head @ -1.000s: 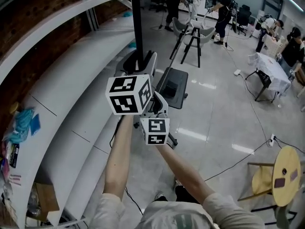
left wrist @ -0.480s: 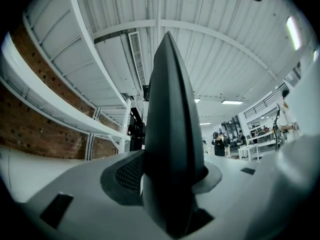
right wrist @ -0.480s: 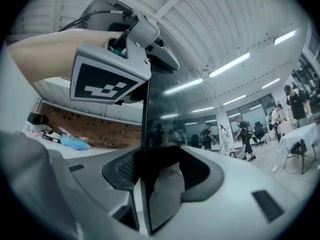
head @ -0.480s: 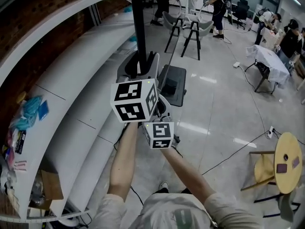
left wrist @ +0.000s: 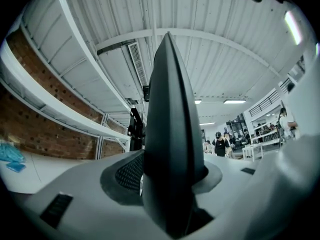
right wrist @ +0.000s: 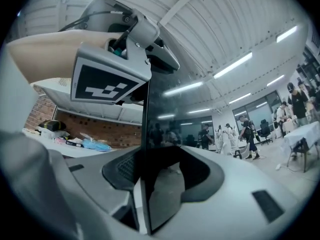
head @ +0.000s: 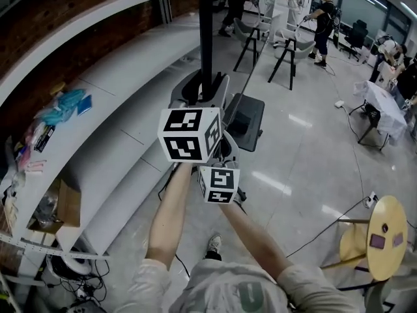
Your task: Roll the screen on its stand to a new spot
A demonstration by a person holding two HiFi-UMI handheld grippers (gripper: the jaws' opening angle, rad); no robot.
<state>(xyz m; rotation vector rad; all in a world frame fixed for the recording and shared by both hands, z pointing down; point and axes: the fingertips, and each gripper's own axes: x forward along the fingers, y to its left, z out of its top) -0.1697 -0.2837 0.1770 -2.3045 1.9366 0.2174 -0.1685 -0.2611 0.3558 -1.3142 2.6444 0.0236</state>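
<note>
Jaws, both pairs, on screen [right wrist: 170, 124]

Bright, even indoor light from ceiling strip lights [right wrist: 235, 64]. Soft glare patches on the glossy floor [head: 270, 182]; shadows faint. Head view sharp, bowed at edges. Both gripper views heavy fisheye, black vignette in corners, nearest parts soft and out of focus. Glossy screen [right wrist: 167, 149] mirrors lights and room; in left gripper view it's a dark backlit silhouette.
</note>
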